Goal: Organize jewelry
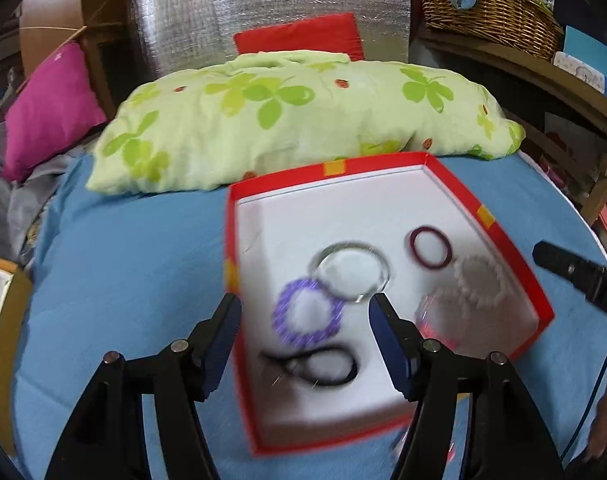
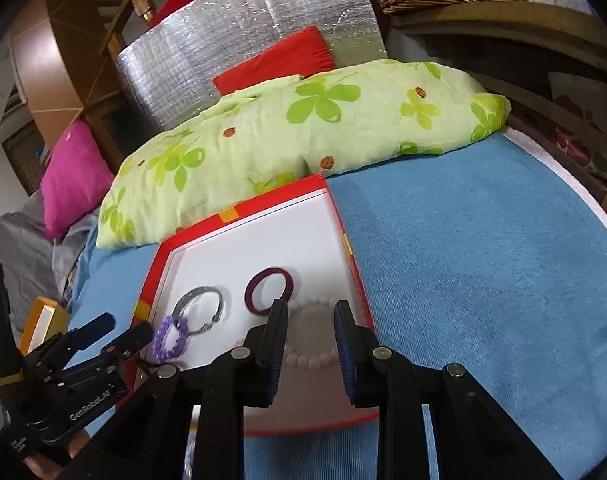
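You can read "GenRobot.AI" in white letters on the black body of your left tongs (image 2: 121,334), seen from the right wrist; nothing else is legible.

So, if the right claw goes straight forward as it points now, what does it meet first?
Most likely the white beaded bracelet lying in the red cardboard box; the open right claw frames it, though depth is unclear.

Green clover pillow (image 1: 295,120) on blue bedsheet (image 2: 463,260), wicker basket (image 1: 487,8) behind
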{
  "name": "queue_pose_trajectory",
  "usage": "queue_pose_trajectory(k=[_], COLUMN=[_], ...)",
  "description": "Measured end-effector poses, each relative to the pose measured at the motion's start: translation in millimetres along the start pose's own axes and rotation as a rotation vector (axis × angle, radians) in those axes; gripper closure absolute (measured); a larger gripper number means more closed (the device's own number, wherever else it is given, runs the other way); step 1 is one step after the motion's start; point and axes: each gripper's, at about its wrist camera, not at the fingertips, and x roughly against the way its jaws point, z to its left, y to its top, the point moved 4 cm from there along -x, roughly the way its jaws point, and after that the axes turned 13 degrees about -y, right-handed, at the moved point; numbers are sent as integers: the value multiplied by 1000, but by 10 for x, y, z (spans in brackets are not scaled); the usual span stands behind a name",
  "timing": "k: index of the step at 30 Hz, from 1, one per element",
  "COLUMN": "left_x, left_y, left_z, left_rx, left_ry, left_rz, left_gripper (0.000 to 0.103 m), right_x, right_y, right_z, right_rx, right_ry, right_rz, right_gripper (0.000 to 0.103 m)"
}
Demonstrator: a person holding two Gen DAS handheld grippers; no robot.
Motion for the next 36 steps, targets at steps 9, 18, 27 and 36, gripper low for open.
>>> queue_pose_trajectory(k=[9, 18, 27, 36], left_x=[437, 764, 993, 928], left_y=[-431, -1037, -1393, -1348], left_z=[128, 81, 64, 40], left_rx=[-5, 32, 42, 35], left_ry=[46, 45, 50, 57], left_rz=[-21, 2, -3, -3], left_gripper=[35, 34, 34, 33], right_x=[308, 524, 897, 892], right_y=[-270, -591, -1063, -1192], right_z=[62, 117, 177, 166], right_rx=[92, 153, 243, 249], right_ry=[17, 42, 46, 28], right_rz=[3, 60, 30, 47], right_gripper=[77, 56, 45, 45])
